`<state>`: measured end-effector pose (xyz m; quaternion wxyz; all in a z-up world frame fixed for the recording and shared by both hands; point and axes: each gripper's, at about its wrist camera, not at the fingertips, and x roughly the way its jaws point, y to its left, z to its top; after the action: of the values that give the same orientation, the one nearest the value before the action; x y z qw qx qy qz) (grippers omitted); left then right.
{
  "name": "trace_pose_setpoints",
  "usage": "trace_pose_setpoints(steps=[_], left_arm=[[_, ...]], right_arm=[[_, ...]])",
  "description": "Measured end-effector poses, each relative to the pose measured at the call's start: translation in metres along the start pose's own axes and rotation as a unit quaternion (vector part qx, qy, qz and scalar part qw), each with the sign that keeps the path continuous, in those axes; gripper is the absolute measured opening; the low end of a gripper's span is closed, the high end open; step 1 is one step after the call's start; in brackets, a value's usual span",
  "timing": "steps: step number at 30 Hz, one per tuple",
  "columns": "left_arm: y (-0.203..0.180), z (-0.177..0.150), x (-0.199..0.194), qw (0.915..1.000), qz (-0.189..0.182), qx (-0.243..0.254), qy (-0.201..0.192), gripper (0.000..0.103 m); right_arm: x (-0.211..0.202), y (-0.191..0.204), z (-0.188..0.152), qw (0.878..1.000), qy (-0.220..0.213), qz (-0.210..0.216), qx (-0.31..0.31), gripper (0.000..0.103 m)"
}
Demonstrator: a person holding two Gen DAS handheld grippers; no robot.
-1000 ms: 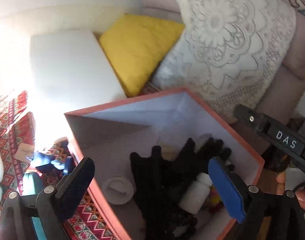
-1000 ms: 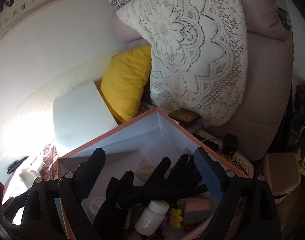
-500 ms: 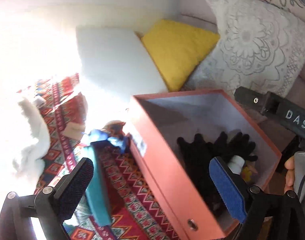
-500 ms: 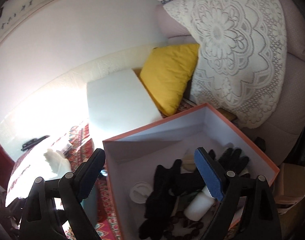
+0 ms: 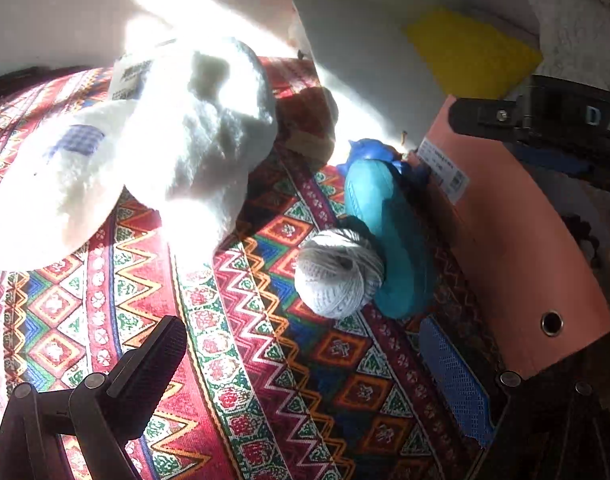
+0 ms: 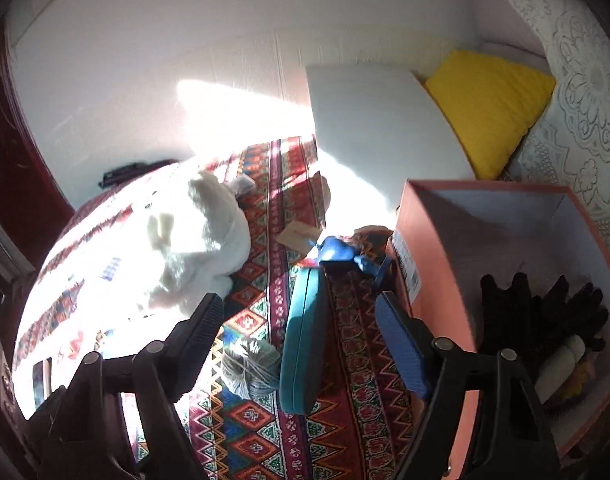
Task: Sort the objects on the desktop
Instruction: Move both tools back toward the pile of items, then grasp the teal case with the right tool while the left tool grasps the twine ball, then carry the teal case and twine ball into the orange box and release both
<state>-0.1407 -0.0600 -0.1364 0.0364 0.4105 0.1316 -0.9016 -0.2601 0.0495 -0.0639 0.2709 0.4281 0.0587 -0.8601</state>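
A: Big swing from both cameras. A second ago they were looking down into the orange box (image 6: 437,280); now they've come round to the patterned worktop (image 5: 233,360) beside it.

B: So the box drop looks finished. The black gloves (image 6: 545,312) and a white bottle (image 6: 561,364) lie inside it, at the right of the right wrist view.

A: And what's left to sort is out in the open. Biggest first: the white plush toy (image 5: 185,132), blown out by sunlight, lying well to the left.

B: Then the teal case (image 5: 389,240), on edge, close alongside the box wall. A blue object (image 5: 369,152) sits at its far end; I can't tell what that one is.

A: Smallest, the ball of string (image 5: 339,272), touching the case on the side away from the box.

B: Claws?

A: Left claw (image 5: 301,376) is spread wide and carrying nothing, fingers either side of bare cloth, with the string ball just ahead of them. Right claw (image 6: 301,332) is likewise wide apart and empty; the case shows between its fingers, but they aren't touching it.

B: My read: this is the hunt for the next pick. The string ball sits most squarely ahead of the left claw.

A: Likely, though it's round and may roll against the case when nudged.
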Motion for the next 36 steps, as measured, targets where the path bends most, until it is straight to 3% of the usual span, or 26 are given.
trace_pose_setpoints(steps=[8,11,13,14,19,22,23,25,26,29,36], left_arm=[[-0.008,0.002,0.041,0.9982,-0.040,0.034,0.027,0.097],[-0.005,0.010,0.060,0.9975,-0.050,0.034,0.038,0.097],[-0.004,0.015,0.073,0.9970,-0.050,0.038,0.046,0.097],[-0.005,0.018,0.078,0.9968,-0.049,0.041,0.048,0.097],[-0.002,0.027,0.107,0.9965,-0.041,0.046,0.056,0.097],[0.000,0.028,0.112,0.9976,-0.041,0.039,0.040,0.094],[0.001,0.027,0.111,0.9978,-0.046,0.033,0.034,0.091],[0.001,0.028,0.107,0.9972,-0.063,0.025,0.031,0.066],[0.000,0.028,0.104,0.9968,-0.071,0.021,0.030,0.066],[-0.006,0.029,0.093,0.9986,-0.038,0.032,0.021,0.066],[-0.005,0.029,0.049,0.9993,-0.034,0.013,-0.008,0.066]], right_arm=[[0.100,-0.018,-0.018,0.993,0.104,-0.051,0.009,0.066],[0.130,-0.031,-0.018,0.989,0.139,-0.015,0.038,0.064],[0.142,-0.037,-0.017,0.987,0.148,0.008,0.052,0.042],[0.143,-0.039,-0.015,0.987,0.147,0.014,0.056,0.041],[0.105,-0.035,-0.003,0.994,0.096,0.016,0.040,0.041],[0.083,-0.042,0.005,0.996,0.070,0.026,0.048,0.041],[0.076,-0.045,0.008,0.996,0.062,0.029,0.050,0.041],[0.066,-0.048,0.011,0.997,0.052,0.035,0.053,0.041],[0.061,-0.050,0.012,0.997,0.047,0.038,0.054,0.041],[0.047,-0.051,0.014,0.997,0.036,0.045,0.052,0.041],[0.010,-0.048,0.009,0.997,0.014,0.059,0.044,0.041]])
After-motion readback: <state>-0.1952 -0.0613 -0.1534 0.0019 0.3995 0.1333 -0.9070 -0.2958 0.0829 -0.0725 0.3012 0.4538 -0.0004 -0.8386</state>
